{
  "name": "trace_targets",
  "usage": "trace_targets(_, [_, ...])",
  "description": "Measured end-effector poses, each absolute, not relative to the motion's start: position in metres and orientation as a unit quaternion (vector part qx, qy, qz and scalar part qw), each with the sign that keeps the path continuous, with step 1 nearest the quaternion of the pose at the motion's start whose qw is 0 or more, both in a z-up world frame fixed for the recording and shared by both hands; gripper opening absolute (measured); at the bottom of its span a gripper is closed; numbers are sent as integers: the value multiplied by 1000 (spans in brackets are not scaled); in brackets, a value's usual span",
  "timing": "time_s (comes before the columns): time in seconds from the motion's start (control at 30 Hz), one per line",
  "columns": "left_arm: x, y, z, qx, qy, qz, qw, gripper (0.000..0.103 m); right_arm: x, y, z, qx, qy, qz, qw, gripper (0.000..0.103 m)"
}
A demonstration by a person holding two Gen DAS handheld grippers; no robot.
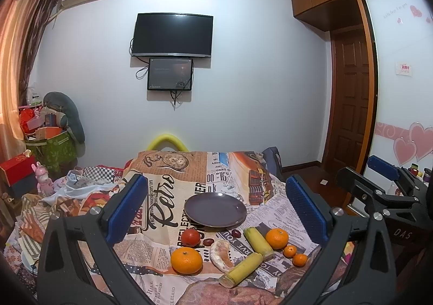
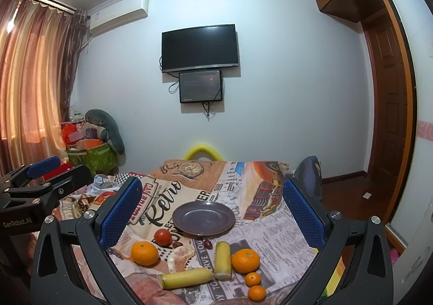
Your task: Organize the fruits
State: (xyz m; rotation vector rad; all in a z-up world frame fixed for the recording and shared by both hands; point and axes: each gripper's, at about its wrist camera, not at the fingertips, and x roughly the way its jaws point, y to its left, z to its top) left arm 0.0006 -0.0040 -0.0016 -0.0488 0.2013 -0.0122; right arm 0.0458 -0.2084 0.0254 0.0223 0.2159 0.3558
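An empty purple plate (image 1: 215, 209) (image 2: 203, 217) lies on the newspaper-print cloth (image 1: 173, 175) (image 2: 270, 226). In front of it lie a tomato (image 1: 190, 236) (image 2: 163, 236), two large oranges (image 1: 186, 260) (image 1: 276, 238) (image 2: 144, 252) (image 2: 245, 260), a peeled citrus segment (image 1: 220, 255) (image 2: 180, 257), two yellow cane pieces (image 1: 240, 269) (image 1: 258, 242) (image 2: 186, 277) (image 2: 223, 259), two small tangerines (image 1: 289, 250) (image 1: 299, 259) (image 2: 252, 278) (image 2: 256, 292) and two dark grapes (image 1: 236, 233) (image 2: 207, 243). My left gripper (image 1: 216, 207) and right gripper (image 2: 213, 210) hover open above the fruit, holding nothing.
The right gripper (image 1: 384, 178) shows at the right edge of the left view, the left one (image 2: 43, 175) at the left edge of the right view. Crumpled cloths and a pink toy (image 1: 44, 183) lie left of the cloth. A wall with a TV (image 1: 171, 34) stands behind.
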Motion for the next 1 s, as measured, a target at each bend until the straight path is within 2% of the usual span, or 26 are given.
trace_targets(1.0, [5, -5, -2, -28, 108, -12, 994, 103, 47, -211, 29, 16, 107, 175, 979, 103])
